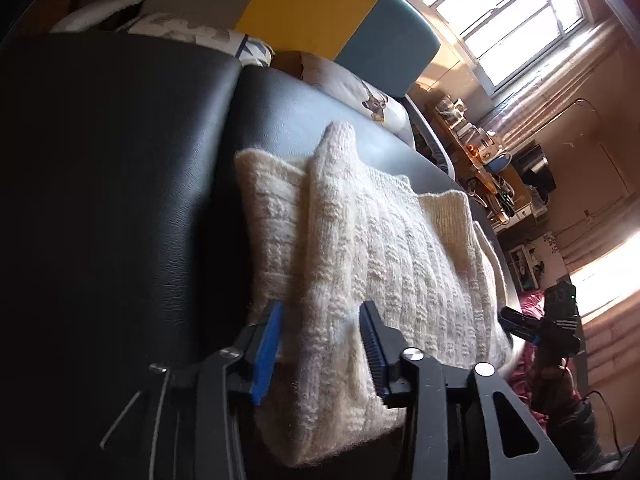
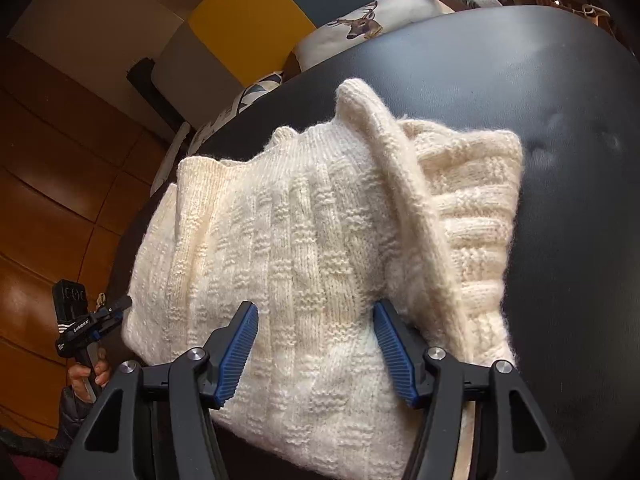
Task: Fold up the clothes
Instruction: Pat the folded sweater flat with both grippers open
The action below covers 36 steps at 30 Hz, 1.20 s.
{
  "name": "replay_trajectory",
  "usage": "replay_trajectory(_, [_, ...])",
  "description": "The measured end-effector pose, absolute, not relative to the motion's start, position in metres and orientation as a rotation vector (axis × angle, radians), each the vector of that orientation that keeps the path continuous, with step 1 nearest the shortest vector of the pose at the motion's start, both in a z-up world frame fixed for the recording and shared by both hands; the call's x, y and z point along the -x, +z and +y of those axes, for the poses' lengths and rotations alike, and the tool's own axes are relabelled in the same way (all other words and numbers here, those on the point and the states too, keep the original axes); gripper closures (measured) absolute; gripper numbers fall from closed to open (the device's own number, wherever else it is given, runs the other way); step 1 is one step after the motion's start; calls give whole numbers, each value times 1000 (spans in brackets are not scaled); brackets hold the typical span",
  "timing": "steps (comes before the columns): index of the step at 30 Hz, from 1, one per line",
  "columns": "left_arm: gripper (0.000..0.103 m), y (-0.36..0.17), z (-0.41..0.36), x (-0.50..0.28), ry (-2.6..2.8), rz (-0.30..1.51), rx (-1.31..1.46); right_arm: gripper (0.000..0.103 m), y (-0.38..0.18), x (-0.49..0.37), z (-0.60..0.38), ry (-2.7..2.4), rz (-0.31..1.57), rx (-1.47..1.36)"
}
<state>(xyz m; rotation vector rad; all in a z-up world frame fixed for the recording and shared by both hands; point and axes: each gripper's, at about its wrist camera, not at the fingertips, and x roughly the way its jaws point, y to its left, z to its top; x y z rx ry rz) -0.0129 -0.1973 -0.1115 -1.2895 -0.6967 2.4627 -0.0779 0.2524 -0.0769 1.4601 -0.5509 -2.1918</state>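
Two grippers, both with blue-padded jaws apart over one folded cream knitted sweater (image 2: 312, 240) lying on the black leather surface (image 2: 560, 120). Left gripper (image 1: 320, 332) straddles a raised fold; right gripper (image 2: 316, 332) straddles the near edge, beside a ridge.

You have bare black cushion (image 2: 568, 160) at 2 o'clock; at 12, the deer pillow (image 2: 360, 24) blocks your way.
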Motion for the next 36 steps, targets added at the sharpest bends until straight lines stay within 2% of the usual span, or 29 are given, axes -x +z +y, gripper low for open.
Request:
replay_trajectory(2, [40,-99,-200,14,2499,-678,1224,40,-64,78,246,-2220,-506,-1427])
replay_trajectory(6, [39,-85,-194,44,2533,-608,1165,40,-35,87,229,-2275,-426,-1321])
replay_trajectory(10, [39,-87,-177,82,2519,-487,1219,40,-21,119,185,-2302,-233,-1305])
replay_trajectory(13, [39,-90,-166,93,2510,-394,1233,40,-31,144,154,-2350,-24,-1373])
replay_trajectory(16, [40,-94,-157,99,2522,-302,1251,40,-50,165,140,-2361,83,-1464])
replay_trajectory(17, [46,-95,-154,100,2524,-280,1256,40,-57,170,138,-2366,118,-1497])
replay_trajectory(18, [66,-97,-153,101,2525,-271,1258,40,-62,173,137,-2363,117,-1514])
replay_trajectory(20, [87,-101,-154,101,2543,-269,1265,40,-69,176,138,-2361,99,-1522])
replay_trajectory(23, [95,-103,-167,97,2556,-383,1240,43,-73,174,142,-2383,81,-1494])
replay_trajectory(26, [97,-97,-184,83,2582,-510,1189,50,-71,172,145,-2409,103,-1483])
replay_trajectory(29, [97,-97,-197,70,2600,-603,1190,51,-72,172,150,-2451,103,-1484])
replay_trajectory(32, [97,-116,-201,74,2578,-618,1306,49,-81,177,157,-2457,9,-1512])
replay_trajectory(34, [93,-119,-203,77,2578,-649,1338,47,-82,175,156,-2460,10,-1510])
replay_trajectory(36, [83,-109,-206,76,2601,-682,1314,46,-82,173,155,-2462,14,-1503])
